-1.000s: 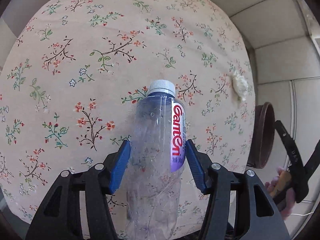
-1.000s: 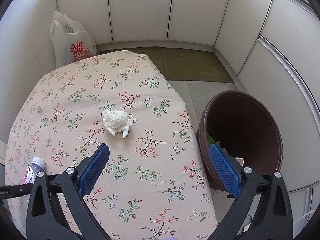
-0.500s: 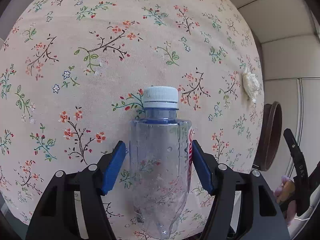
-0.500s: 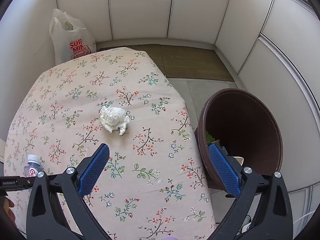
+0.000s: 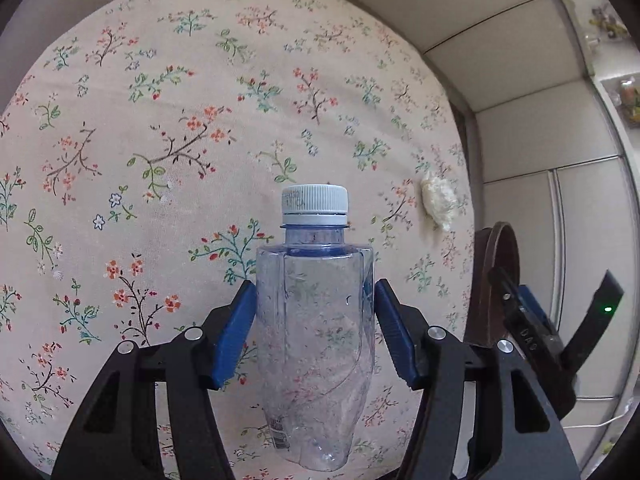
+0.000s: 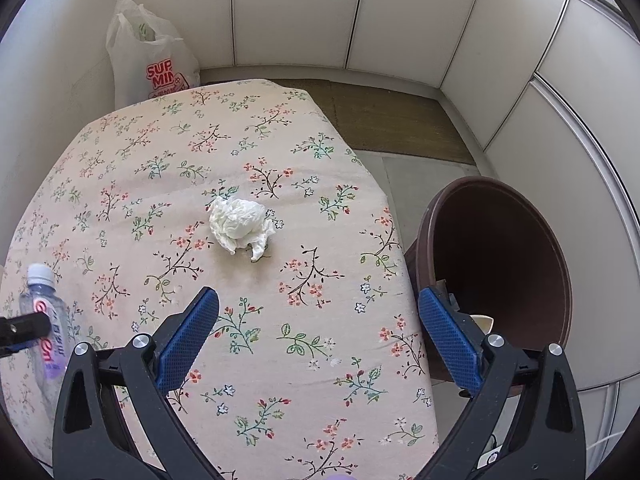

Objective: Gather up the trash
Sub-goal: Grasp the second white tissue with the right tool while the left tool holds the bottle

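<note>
White panelled walls [image 6: 296, 12], floral tablecloth [image 6: 120, 200] — brown bin [image 6: 500, 264] beside it

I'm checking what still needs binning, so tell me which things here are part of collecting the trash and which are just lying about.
Part of the job:
- plastic bottle, between the left tongs, whose jaws are closing
- crumpled tissue on the tablecloth
- brown bin beside the table
- right tongs, open and empty

Just lying about:
- white shopping bag
- floral tablecloth
- floor mat

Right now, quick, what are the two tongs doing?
Left tongs: closing on the clear plastic bottle, blue pads against its sides.
Right tongs: open, holding nothing, above the flowery tablecloth.
</note>
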Demonstrator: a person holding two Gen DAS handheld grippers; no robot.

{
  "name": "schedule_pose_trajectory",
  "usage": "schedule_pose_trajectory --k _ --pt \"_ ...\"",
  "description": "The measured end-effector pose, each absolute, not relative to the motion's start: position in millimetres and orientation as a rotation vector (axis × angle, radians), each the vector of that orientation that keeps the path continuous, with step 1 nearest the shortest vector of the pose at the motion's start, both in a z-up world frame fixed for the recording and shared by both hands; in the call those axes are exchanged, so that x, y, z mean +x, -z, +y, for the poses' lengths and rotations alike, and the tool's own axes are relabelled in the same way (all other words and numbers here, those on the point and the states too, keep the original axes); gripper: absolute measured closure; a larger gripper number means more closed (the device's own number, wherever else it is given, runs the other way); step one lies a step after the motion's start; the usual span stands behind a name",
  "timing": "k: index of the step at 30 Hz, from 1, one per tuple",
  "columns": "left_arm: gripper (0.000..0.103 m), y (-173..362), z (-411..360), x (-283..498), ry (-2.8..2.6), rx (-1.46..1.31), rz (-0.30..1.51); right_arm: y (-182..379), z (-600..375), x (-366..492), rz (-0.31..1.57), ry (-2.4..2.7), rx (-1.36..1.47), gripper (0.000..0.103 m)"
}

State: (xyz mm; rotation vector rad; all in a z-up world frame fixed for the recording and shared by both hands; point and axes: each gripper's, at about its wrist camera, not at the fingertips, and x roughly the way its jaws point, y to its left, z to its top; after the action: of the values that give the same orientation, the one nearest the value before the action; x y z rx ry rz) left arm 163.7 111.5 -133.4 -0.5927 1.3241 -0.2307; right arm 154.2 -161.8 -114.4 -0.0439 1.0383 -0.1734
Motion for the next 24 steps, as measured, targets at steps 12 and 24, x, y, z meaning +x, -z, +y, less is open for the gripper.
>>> schedule_pose_trajectory --k 12,24 --pt "0.043 26.6 130.2 142.1 0.206 -0.592 0.861 149.6 -172.5 199.5 1.126 0.100 0.215 0.011" --pt "0.043 36.0 147.8 142.8 0.192 -0.666 0.864 166.2 -145.0 244.9 1.177 0.100 0.173 0.019"
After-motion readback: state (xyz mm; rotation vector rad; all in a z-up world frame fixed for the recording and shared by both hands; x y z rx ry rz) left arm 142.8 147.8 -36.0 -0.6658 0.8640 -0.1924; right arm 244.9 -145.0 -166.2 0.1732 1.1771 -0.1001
